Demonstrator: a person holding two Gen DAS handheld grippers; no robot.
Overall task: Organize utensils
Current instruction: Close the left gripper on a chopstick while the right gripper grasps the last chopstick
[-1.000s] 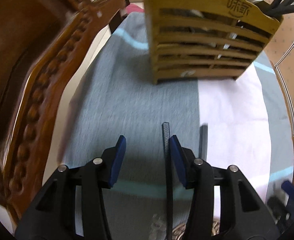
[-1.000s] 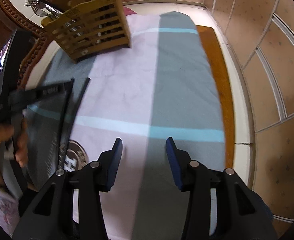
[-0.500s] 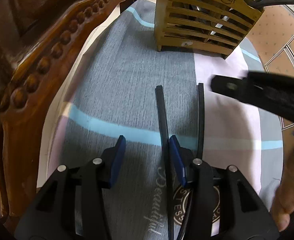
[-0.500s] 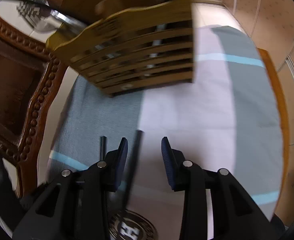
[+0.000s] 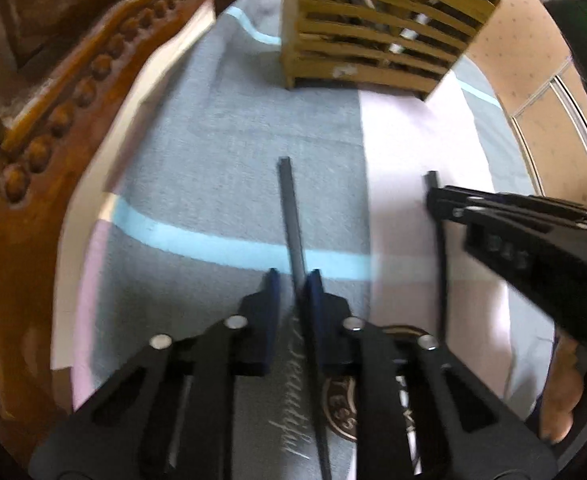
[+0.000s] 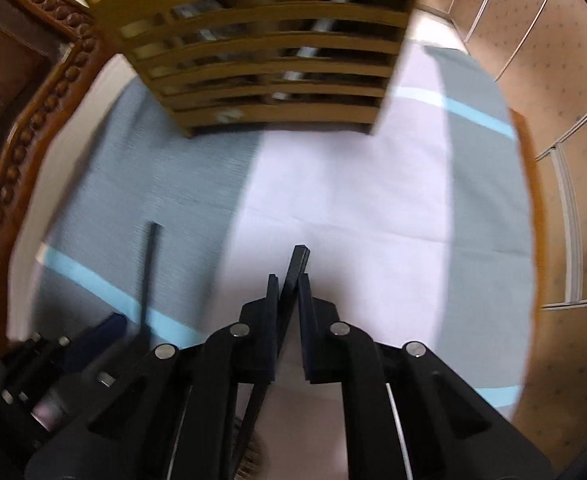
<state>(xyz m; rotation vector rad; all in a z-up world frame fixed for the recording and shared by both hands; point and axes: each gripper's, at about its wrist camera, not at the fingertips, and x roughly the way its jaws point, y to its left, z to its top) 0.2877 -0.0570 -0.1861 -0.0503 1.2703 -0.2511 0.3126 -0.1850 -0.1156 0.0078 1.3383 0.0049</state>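
Chopsticks, black, lie on the cloth (image 5: 213,152) before the slatted wooden holder (image 5: 373,40). Left gripper (image 5: 293,280) clamps the left chopstick (image 5: 289,208); right gripper (image 6: 287,284) clamps the right chopstick (image 6: 297,260). Likely light, rigid, slick; grasp mid-shaft. Blur limits certainty.

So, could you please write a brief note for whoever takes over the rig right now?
Left tool: shut on a black chopstick, tip pointing toward the wooden utensil holder.
Right tool: shut on the second chopstick, facing the same holder.
Holder stands at the cloth's far end, already holding cutlery.
Done: both chopsticks gripped.
Left: carry them over and drop them into the holder.
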